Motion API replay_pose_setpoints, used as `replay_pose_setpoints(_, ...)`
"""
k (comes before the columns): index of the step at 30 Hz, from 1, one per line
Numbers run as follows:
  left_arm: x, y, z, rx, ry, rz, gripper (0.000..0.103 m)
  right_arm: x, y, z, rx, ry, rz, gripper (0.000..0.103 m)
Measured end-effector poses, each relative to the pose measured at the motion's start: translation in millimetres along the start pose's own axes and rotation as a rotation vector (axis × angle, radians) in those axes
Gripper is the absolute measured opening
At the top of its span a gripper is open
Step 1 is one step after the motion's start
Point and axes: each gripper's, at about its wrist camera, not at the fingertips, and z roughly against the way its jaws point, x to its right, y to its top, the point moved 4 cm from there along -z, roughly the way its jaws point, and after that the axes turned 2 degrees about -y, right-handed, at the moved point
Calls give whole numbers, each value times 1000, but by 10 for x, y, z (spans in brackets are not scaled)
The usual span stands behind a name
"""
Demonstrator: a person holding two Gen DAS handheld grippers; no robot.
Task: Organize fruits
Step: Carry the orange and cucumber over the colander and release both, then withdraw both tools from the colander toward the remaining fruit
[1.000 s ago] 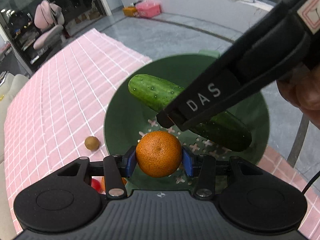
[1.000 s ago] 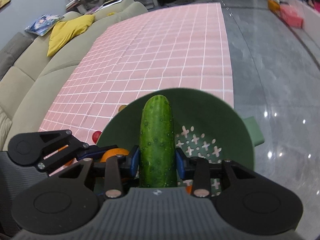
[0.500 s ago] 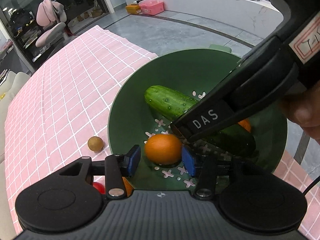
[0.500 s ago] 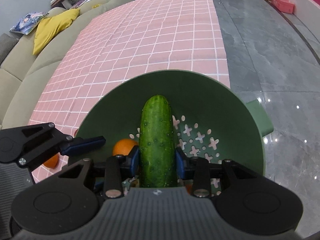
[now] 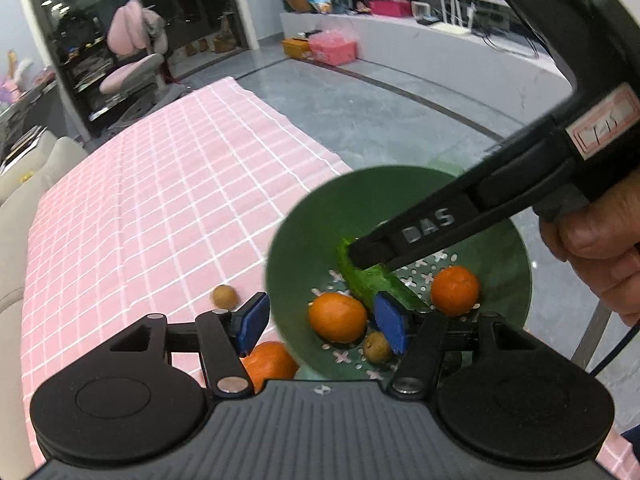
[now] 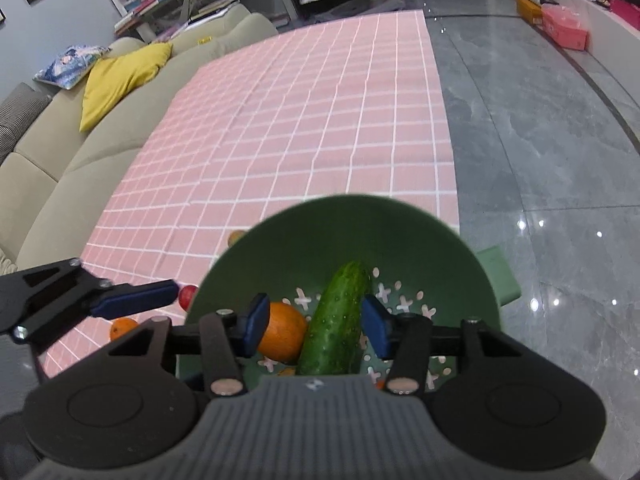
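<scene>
A green colander (image 5: 308,236) (image 6: 320,232) stands at the near corner of the pink checked cloth. Inside it lie a cucumber (image 5: 370,282) (image 6: 340,320), two oranges (image 5: 338,317) (image 5: 455,291) and a small brown fruit (image 5: 376,347). My left gripper (image 5: 320,326) hovers above the colander's near rim; its jaws are opening, and the orange below them is free of the pads. My right gripper (image 6: 314,326) is low in the colander. Its jaws are opening too, and the cucumber lies tilted between them, loose beside an orange (image 6: 284,336).
On the cloth beside the colander lie another orange (image 5: 268,362) (image 6: 123,327), a small brown fruit (image 5: 224,296) and a red cherry tomato (image 6: 188,295). The table edge and a grey floor are right of the colander. A beige sofa (image 6: 52,176) runs along the far side.
The left gripper let go of the orange, which now lies in the colander, and rose. The right gripper opened and the cucumber dropped, tilted, onto the colander's floor.
</scene>
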Motion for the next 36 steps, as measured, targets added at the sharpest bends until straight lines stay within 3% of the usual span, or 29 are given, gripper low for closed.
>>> replay_pose_setpoints(8, -391, -194, 595, 24, 38, 167, 71, -198, -49, 342, 60, -17, 55, 46)
replay_pose_setpoints(18, -922, -861, 1083, 6, 90, 346, 72, -519, -424, 724, 95, -32, 154, 46)
replay_pose_setpoints(31, -1077, -1613, 1185, -22, 82, 366, 72, -980, -1242, 695, 50, -65, 172, 46)
replay_pose_setpoints(36, -1090, -1816, 1118, -30, 55, 409, 72, -1160, -1469, 439, -28, -68, 211, 46)
